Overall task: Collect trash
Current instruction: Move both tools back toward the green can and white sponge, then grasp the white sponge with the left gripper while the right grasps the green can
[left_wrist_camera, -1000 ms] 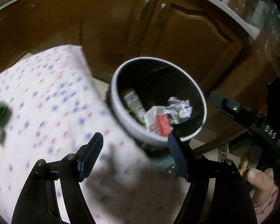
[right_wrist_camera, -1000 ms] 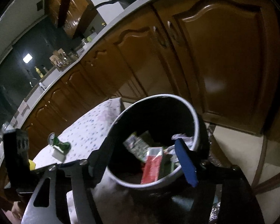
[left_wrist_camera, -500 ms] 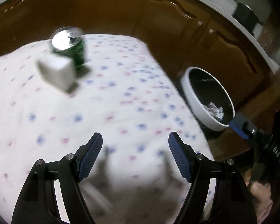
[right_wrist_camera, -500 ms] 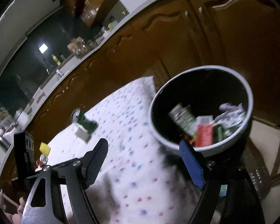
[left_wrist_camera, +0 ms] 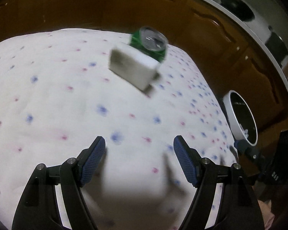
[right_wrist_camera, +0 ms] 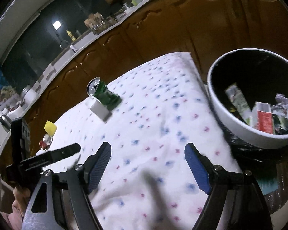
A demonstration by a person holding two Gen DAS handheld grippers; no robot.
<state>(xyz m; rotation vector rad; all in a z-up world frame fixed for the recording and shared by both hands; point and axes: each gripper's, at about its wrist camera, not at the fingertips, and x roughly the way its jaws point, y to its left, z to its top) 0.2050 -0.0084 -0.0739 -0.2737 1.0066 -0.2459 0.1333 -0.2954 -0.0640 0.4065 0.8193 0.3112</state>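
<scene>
On the spotted tablecloth, toward one o'clock from the left gripper, a crushed green can lies on its side with its silver end facing the camera, and a small white box sits just in front of it, touching or nearly so. Both grippers hold nothing: the left one's jaws are spread wide over bare cloth, and the right gripper likewise stands released, with the pair well off at its eleven o'clock. The bin, black-lined with a white rim, is at the table's edge, at two o'clock in the right wrist view, with cartons and crumpled paper already in it. The can looks light and already dented, so it should give a little under the pads; its smooth wall may slip, and a grip across the crumpled middle seems safer than one on the hard rim. The box appears light and stiff, probably card, best taken across its two broad faces. A yellow sponge-like piece and a small red can wait near the far left edge. Compared with a second ago, when the left camera looked straight down into the bin, the bin has slid off to three o'clock and the can and box now sit ahead; the right gripper's jaws stand a little wider than then.
</scene>
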